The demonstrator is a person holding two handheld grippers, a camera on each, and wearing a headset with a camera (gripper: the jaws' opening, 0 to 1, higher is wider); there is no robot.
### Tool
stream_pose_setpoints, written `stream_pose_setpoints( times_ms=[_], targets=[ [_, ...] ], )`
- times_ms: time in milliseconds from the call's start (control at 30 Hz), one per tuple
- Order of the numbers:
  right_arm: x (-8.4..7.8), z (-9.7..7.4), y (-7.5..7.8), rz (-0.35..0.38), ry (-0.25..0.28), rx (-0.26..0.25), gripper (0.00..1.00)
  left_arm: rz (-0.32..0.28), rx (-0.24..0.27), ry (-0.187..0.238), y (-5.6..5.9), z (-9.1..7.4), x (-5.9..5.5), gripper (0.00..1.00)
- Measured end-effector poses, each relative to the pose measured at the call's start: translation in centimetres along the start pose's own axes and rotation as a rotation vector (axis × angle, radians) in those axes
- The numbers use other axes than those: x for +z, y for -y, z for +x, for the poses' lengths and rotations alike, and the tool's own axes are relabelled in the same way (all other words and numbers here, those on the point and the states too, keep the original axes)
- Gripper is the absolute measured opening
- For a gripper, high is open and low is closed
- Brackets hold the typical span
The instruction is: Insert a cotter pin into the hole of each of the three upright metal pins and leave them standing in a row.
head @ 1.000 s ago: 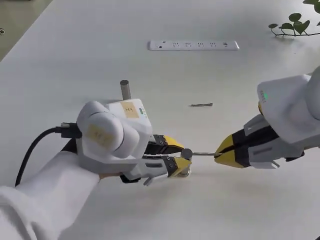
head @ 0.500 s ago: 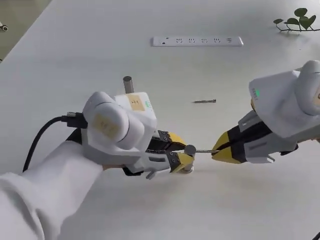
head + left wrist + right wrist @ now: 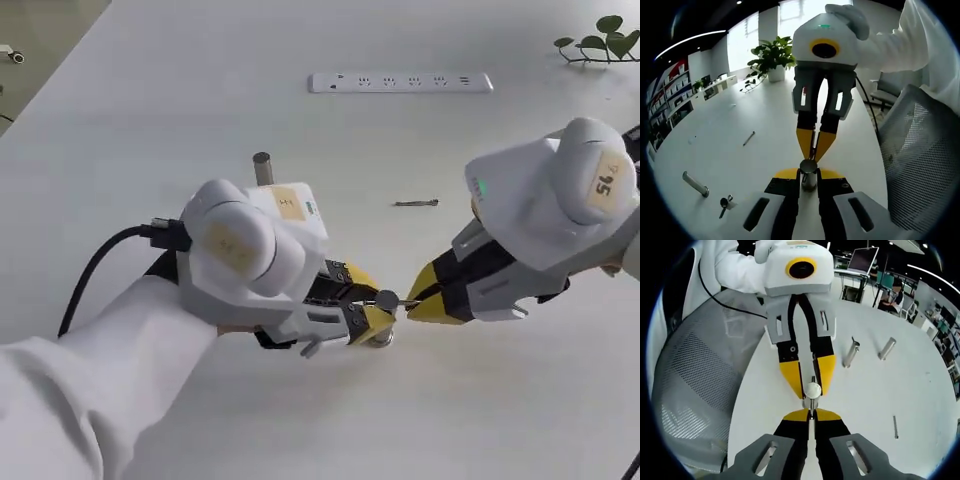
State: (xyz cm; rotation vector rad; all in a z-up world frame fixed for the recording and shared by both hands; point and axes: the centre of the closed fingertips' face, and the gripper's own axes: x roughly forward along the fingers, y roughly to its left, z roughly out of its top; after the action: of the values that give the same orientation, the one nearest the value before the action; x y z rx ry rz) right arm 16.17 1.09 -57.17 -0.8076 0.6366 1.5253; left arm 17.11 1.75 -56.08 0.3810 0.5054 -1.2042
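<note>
Change: right gripper (image 3: pixel 413 299) sits closer to the pin (image 3: pixel 384 299) than a second ago; much less of the cotter pin (image 3: pixel 399 301) shows between the two.
Left gripper (image 3: pixel 366 303): jaws narrow, clamped on the pin from both sides below its head. A white sleeve (image 3: pixel 90 400) runs back from it.
Pin: upright between the yellow tips, foot down at the table (image 3: pixel 150 100). Left gripper view has its round head just ahead of that gripper's own tips.
Right gripper: jaws pinched together on the cotter pin, tips just beside the pin's head.
Cotter pin: roughly level and end-on to the top of the pin. I cannot tell how far it sits in the hole.
Second pin (image 3: pixel 263 168): bare and upright, behind the left gripper and well apart from the work.
Third pin (image 3: pixel 851 354): just beside the second pin in the right gripper view, with a small wire piece sticking out near its top.
Loose cotter pin (image 3: pixel 415 203): flat on the table, between the grippers and the power strip (image 3: pixel 400 82).
Plant (image 3: pixel 600 40): far right corner of the table.
</note>
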Motion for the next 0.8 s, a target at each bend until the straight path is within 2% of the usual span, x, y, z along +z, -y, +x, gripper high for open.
stream_pose_setpoints(
  times_ms=[33,67,133,167,267,400,467,800],
  targets=[
    [0.1,0.0,0.1,0.004,0.005,-0.005,0.01,0.0,-0.001,-0.001,0.0,0.0,0.0,0.11],
    [0.4,-0.2,0.4,-0.01,0.022,-0.029,0.08,0.0,-0.001,-0.002,0.0,0.0,0.0,0.11],
    [0.3,-0.6,0.4,-0.003,0.023,-0.03,0.25,-0.001,-0.001,-0.003,0.0,0.0,0.0,0.11],
    [0.3,-0.8,0.4,0.0,0.028,-0.032,0.24,-0.002,-0.001,-0.002,0.0,0.0,0.0,0.11],
    [0.0,-1.4,0.3,0.031,0.039,-0.03,0.11,-0.004,-0.002,-0.003,-0.1,0.1,0.1,0.11],
    [-0.8,-1.8,0.0,0.061,0.037,-0.018,0.08,-0.001,-0.002,-0.008,-0.1,0.1,0.0,0.11],
    [-0.7,-1.9,-0.1,0.074,0.046,-0.015,0.01,0.001,-0.001,-0.012,-0.1,0.0,-0.1,0.11],
    [0.3,-1.7,0.2,0.077,0.071,-0.028,0.0,-0.005,0.003,-0.014,-0.1,0.0,-0.1,0.11]
  ],
)
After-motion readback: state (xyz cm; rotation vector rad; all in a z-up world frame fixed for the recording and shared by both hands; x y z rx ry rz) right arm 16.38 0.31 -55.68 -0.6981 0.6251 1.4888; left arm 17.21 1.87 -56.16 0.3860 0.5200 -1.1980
